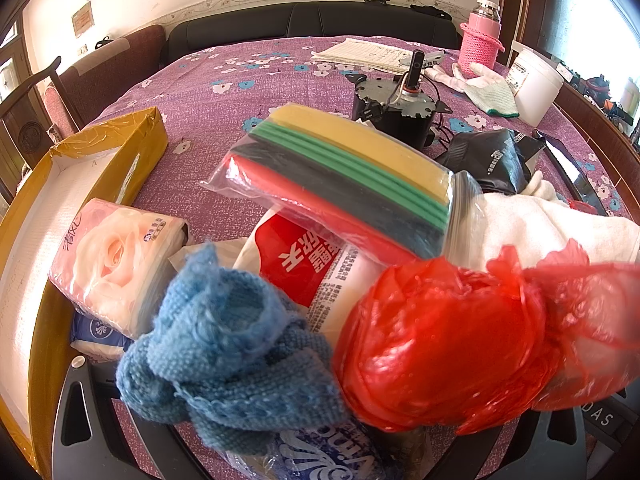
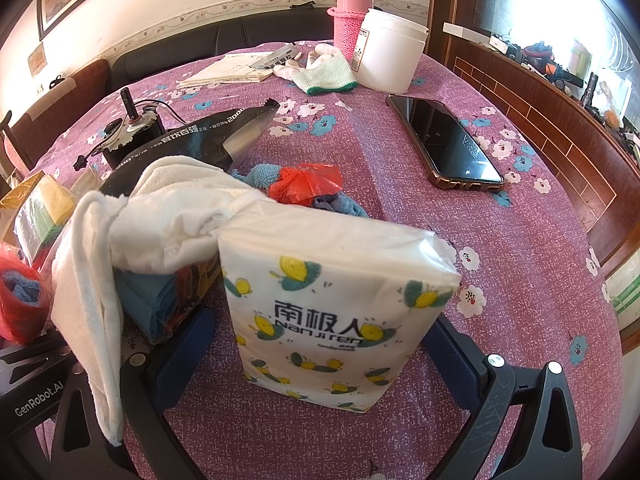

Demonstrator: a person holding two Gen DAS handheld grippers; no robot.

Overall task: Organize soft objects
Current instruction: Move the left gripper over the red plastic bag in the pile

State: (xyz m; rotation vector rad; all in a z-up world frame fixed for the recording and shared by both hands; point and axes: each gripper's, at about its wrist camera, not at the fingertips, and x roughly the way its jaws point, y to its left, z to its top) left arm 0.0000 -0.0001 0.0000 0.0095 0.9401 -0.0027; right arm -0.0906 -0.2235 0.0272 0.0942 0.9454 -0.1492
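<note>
In the left wrist view my left gripper [image 1: 320, 420] stands open over a heap of soft things: a blue knitted cloth [image 1: 224, 340], a crumpled red plastic bag [image 1: 448, 340], a pink rose tissue pack [image 1: 116, 256], bagged coloured sponges [image 1: 344, 176] and a white towel [image 1: 552, 224]. The cloth and the red bag lie between its wide black fingers, not pinched. In the right wrist view my right gripper [image 2: 320, 360] is open around an upright bee-print tissue pack [image 2: 332, 300]. Its blue pads [image 2: 184, 348] stand clear of the pack's sides. The white towel [image 2: 168, 216] hangs over its left finger.
An open yellow cardboard box [image 1: 100, 148] lies at the left. A motor [image 1: 396, 104] and a black pouch [image 1: 492, 160] sit behind the heap. A phone [image 2: 448, 140], a white tub [image 2: 392, 52], a pink flask [image 2: 352, 12], gloves [image 2: 324, 72] and papers [image 2: 228, 72] lie further back.
</note>
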